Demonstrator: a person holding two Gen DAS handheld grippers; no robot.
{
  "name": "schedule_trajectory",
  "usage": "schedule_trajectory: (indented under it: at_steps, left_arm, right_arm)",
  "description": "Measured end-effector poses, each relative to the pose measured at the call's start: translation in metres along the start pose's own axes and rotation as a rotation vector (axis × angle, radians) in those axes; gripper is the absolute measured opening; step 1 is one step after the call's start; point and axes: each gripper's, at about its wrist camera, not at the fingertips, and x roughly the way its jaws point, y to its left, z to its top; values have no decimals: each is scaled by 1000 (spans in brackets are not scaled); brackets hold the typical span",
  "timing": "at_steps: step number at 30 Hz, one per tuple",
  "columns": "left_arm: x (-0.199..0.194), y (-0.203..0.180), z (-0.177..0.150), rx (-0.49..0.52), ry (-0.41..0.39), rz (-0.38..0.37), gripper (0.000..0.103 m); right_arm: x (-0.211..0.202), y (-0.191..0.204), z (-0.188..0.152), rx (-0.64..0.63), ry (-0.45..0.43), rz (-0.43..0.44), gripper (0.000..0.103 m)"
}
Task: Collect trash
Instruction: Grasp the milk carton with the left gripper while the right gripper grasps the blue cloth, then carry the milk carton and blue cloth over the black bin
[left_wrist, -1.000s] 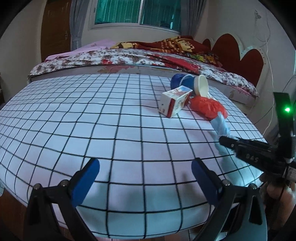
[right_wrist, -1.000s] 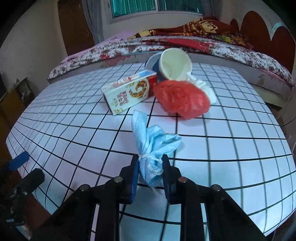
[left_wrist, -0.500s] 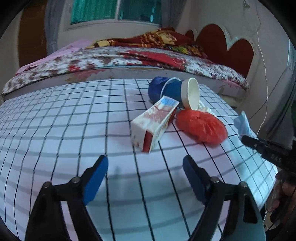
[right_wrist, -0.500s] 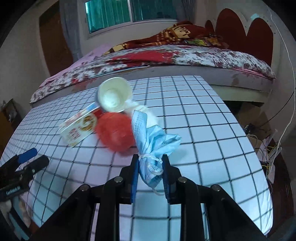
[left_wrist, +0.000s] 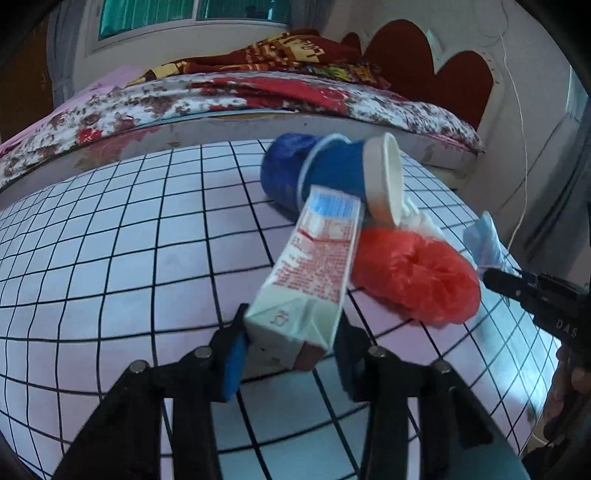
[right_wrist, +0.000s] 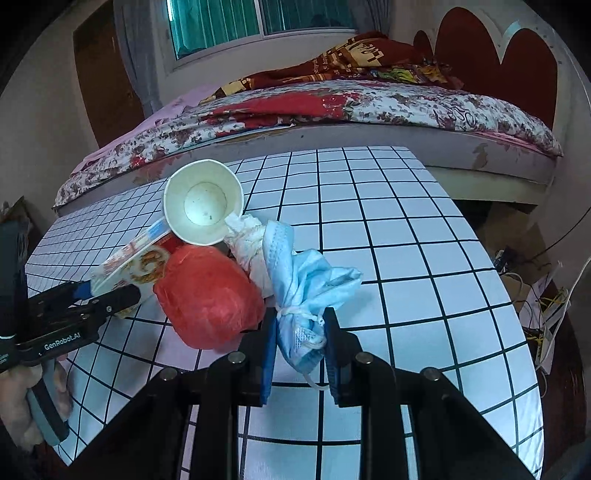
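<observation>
My left gripper (left_wrist: 290, 338) is shut on the near end of a red-and-white carton (left_wrist: 314, 269), which also shows in the right wrist view (right_wrist: 135, 264). My right gripper (right_wrist: 299, 336) is shut on a crumpled blue face mask (right_wrist: 306, 284), held above the table; the mask shows at the right in the left wrist view (left_wrist: 484, 243). Next to the carton lie a red plastic bag (left_wrist: 413, 277) (right_wrist: 207, 299), a blue paper cup on its side (left_wrist: 354, 173) with its white inside facing the right camera (right_wrist: 203, 201), and a white tissue wad (right_wrist: 247, 240).
The trash lies on a table with a white black-gridded cloth (left_wrist: 110, 258) (right_wrist: 424, 240). A bed with a floral cover (right_wrist: 351, 103) stands behind it. Cables lie on the floor at the right (right_wrist: 546, 295).
My left gripper has moved forward to the carton and shut on its end. My right gripper, still holding the mask, has swung right of the trash pile.
</observation>
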Motion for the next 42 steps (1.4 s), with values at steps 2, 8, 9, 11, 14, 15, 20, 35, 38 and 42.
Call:
schedule_trajectory:
  at_steps: [2,8,9,11,14,15,20,35,38,42]
  left_arm:
    - [-8,-3,-6,17,-20,14,39]
    - [-43,-1,-32,-16,-75,61,37]
    - [-52,-1,-38,-24,-87,69,37]
    - [-63,-4,-46,-25,-100,76,37]
    - [-83,-14,-60,-25,-120,79,37]
    - [-85,-17,-61,-21,-125,83,37]
    - [-108,-39,-78,-22,-149,75,37]
    - [-148,-106,-112,18,-177,5,37]
    - [-151,-121,-115,30,-179,-15,37]
    - [-156,-142,-117,54,-189,-39,37]
  right_arm:
    - [-3,-1,-3,-1,-2,3,25]
    - [-18,-4,-17,9,-8,15,25]
    - [-21,-4,-19,9,-10,18,25]
    - [-29,-3,-25,8,-15,18,25]
    - [-40,-2,-34,14,-19,25,25]
    - [-45,-2,-37,15,-22,26,25]
    - [-67,-1,-56,19,-30,32,25]
    - [-158,-10,-106,12,-124,23,25]
    - [-175,-18,-115,21,-145,14,25]
    - [-197,-35,-128,45,-175,-5,25]
